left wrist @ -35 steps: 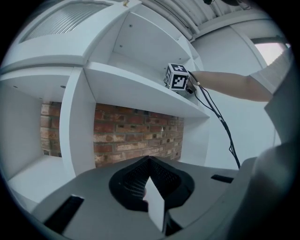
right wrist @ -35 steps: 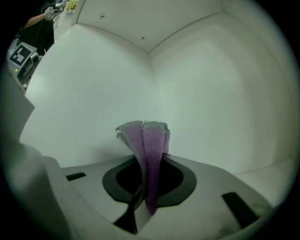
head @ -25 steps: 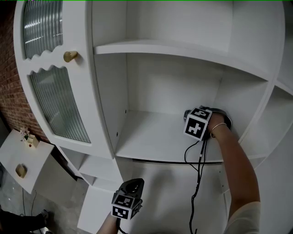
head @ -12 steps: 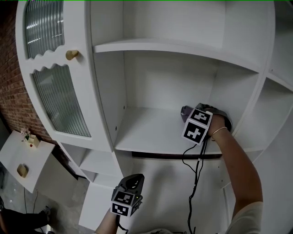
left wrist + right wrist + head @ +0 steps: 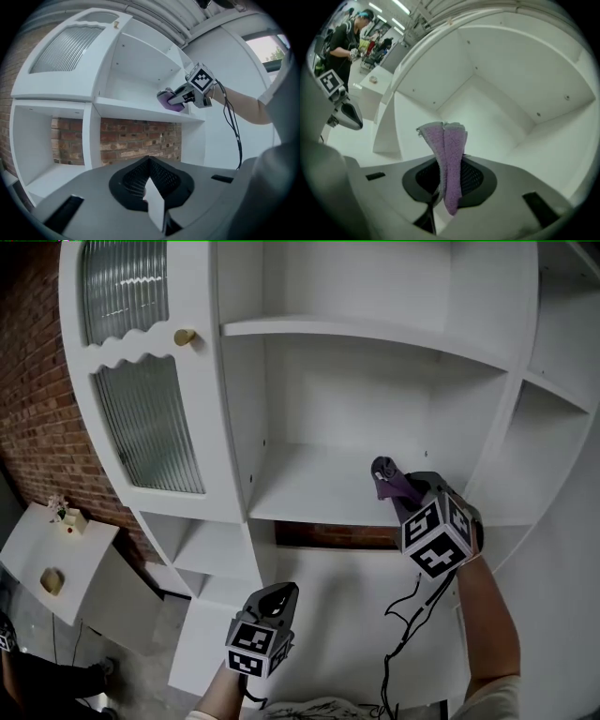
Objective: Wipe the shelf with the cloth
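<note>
Right hand-held gripper (image 5: 383, 473): I read its jaws as clamped on the cloth (image 5: 401, 486), with my right hand wrapped round the body behind the marker cube (image 5: 436, 532).
Cloth: purple, towel-like, folded. In the right gripper view it stands up out of the jaws in two thick folds, and a tail hangs down in front of them.
Cloth position: at the front right part of the shelf (image 5: 309, 488), near the right side wall. From the left gripper view it sits right at the board's top surface. I cannot tell whether it presses on it.
Shelf: white board, middle tier of an open white cabinet, with another board above it and a lower compartment beneath.
Left hand-held gripper (image 5: 277, 594): low and well apart from the shelf, below the cabinet's open bays, pointing up toward them. Its own view shows the jaws brought together with nothing between them.
Cable (image 5: 411, 607): black, hanging in loops from the right hand-held gripper down along my forearm (image 5: 489, 615).
Cabinet door (image 5: 150, 427): left of the open bays, ribbed glass panes, a round brass knob (image 5: 185, 337) near its right edge.
Brick wall (image 5: 37, 427): red, left of the cabinet. Brick also shows through the open back of the compartment under the shelf.
Small worktop (image 5: 70, 554): white, lower left, with a few small items I cannot make out.
Background: a person (image 5: 344, 37) in dark clothing stands far off in the right gripper view.
</note>
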Demonstrator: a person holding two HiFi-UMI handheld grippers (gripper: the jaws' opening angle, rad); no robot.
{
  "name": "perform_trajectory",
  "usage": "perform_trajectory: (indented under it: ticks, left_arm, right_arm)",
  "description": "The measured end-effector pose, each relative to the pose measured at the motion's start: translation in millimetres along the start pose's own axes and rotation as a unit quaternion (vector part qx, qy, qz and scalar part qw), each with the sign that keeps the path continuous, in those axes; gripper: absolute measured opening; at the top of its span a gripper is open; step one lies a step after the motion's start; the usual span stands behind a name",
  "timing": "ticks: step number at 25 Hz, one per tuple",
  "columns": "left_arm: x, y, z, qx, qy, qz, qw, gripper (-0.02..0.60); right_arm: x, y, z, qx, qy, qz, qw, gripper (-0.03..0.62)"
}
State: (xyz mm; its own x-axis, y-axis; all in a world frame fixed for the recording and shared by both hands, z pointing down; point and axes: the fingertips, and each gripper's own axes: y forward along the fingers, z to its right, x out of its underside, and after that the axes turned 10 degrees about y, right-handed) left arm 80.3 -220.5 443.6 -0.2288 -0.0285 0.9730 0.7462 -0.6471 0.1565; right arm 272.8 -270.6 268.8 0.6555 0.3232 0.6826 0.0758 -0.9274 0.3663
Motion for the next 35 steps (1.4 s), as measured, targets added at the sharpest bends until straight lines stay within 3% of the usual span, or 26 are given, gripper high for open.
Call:
perform_trajectory:
  ticks: [4,9,19,22,27,35]
  left_arm:
    - [-11,-17,-3,-0.016,-0.002,0.025,0.9996,0.014]
    - [-23,-38,0,-0.024,-0.006,0.057,0.9981,0.014]
    - [-4,-54,31,0.003,-0.007,0.039,0.9992,0.014]
    - [-3,-54,38,0.010,-0.012,0.045,0.9989,0.014]
    - [-9,-54,51,0.018,-0.007,0.063,0.9978,0.014]
    - [-6,-46,50,0.021,-0.009,0.058,0.9981,0.014]
  right_arm:
    - [-6,-37,-44,-0.028,0.067,0.091,0.993,0.077]
    - [10,-76,-92,-0.050,0.175,0.162,0.970,0.077]
    - [94,-97,-160,-0.049,0.329,0.186,0.925,0.077]
    - [101,-101,-168,-0.045,0.344,0.200,0.916,0.075]
    - [116,-99,-173,-0.026,0.330,0.209,0.920,0.071]
    - [123,-87,-174,-0.042,0.342,0.201,0.917,0.069]
